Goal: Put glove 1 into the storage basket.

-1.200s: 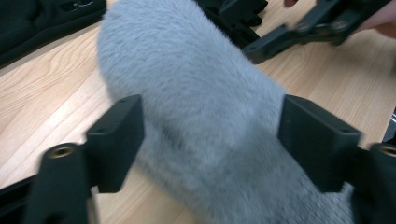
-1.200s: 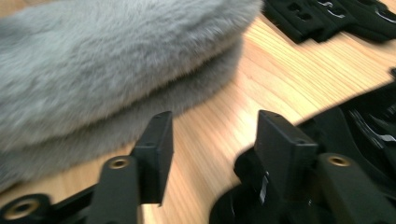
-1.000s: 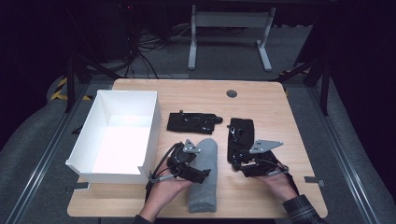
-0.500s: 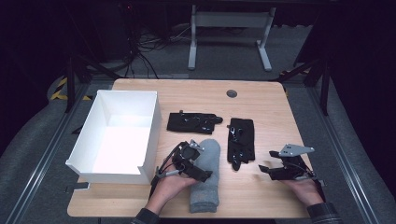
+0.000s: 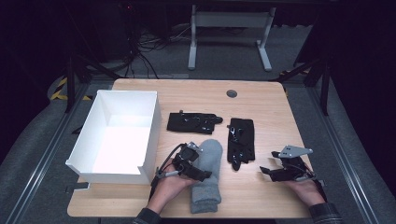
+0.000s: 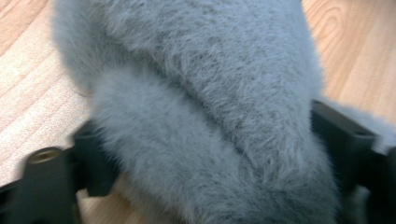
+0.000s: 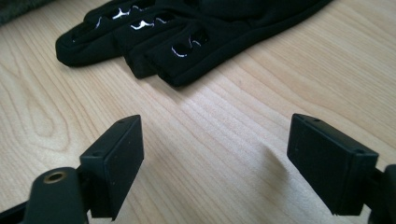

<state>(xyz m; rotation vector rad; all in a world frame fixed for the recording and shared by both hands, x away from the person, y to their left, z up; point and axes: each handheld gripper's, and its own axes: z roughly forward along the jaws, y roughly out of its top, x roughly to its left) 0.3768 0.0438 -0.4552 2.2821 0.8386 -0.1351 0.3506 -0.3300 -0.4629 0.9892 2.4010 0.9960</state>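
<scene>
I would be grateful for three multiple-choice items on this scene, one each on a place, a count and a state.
1. In the high view, where does the white box stand?
A. At the table's left side
B. At the table's right side
C. Between the gloves

2. How many black gloves lie on the table?
A. One
B. Two
C. Four

3. How is the right tool?
A. Shut on a glove
B. Shut on the box wall
C. Open over bare wood

Answers:
1 A: the white box stands at the left edge of the table, left of both gloves.
2 B: two black gloves lie flat, one crosswise and one lengthwise.
3 C: the right tool has jaws wide apart that have just been opening, with only wood between them.
</scene>
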